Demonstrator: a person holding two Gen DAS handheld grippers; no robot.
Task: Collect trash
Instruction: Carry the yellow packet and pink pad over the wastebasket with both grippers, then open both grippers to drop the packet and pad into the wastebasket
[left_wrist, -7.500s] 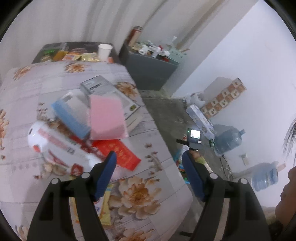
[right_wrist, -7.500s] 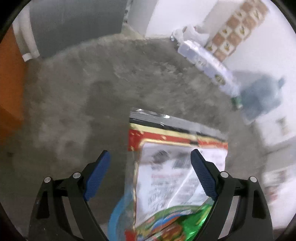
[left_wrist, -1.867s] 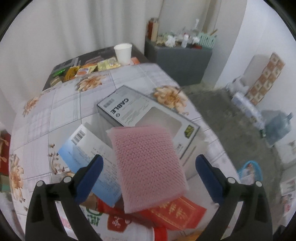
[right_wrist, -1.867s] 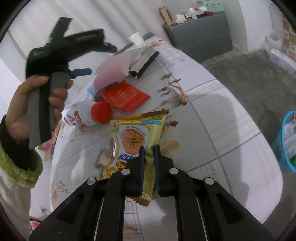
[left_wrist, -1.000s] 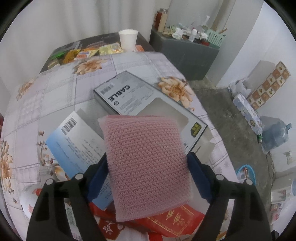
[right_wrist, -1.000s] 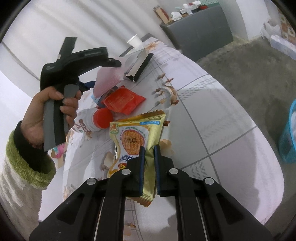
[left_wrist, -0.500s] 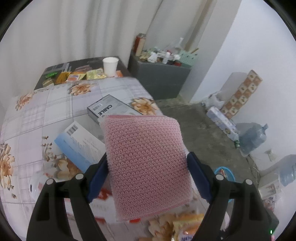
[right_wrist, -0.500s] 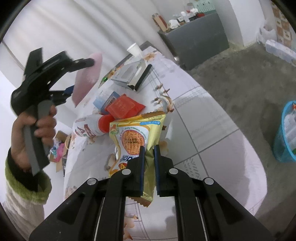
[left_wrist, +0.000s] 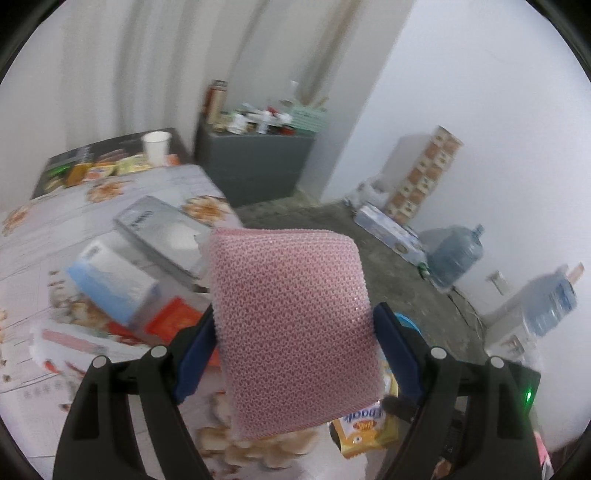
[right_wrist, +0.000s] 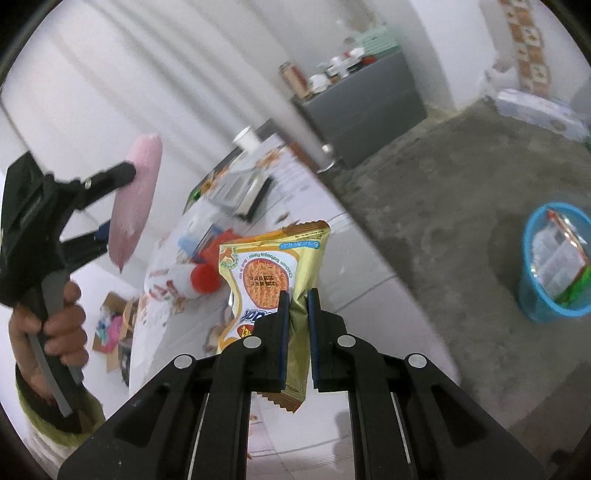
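A pink mesh sponge (left_wrist: 291, 328) is held up in the air, above the surface (left_wrist: 44, 417), gripped flat between the two blue pads of the left tongs (left_wrist: 293, 350), which are spread wide to span its width. In the right wrist view the same sponge (right_wrist: 135, 201) appears edge-on, with the person's left hand (right_wrist: 51, 328) around the tongs' handle and a green cuff at the wrist.

The right tongs (right_wrist: 295, 325) are pressed nearly together, pinching the lower edge of a gold and yellow snack packet (right_wrist: 273, 273), which stands upright above the surface and partly over the floor (right_wrist: 461, 206). The packet (left_wrist: 365, 428) also shows at the bottom of the left wrist view, below the sponge.

On the flowered surface lie a red-capped white bottle (right_wrist: 195, 277), a red packet (left_wrist: 173, 321), a light blue and white box (left_wrist: 110, 284) and a grey box (left_wrist: 166, 236). At the far end stands a white paper cup (left_wrist: 157, 146).

On the concrete floor, well away from the surface, sits a blue basket (right_wrist: 554, 258) with wrappers already in it. A grey cabinet (left_wrist: 255, 162) with clutter on top stands against the wall, and two large water bottles (left_wrist: 456, 258) stand by the white wall.
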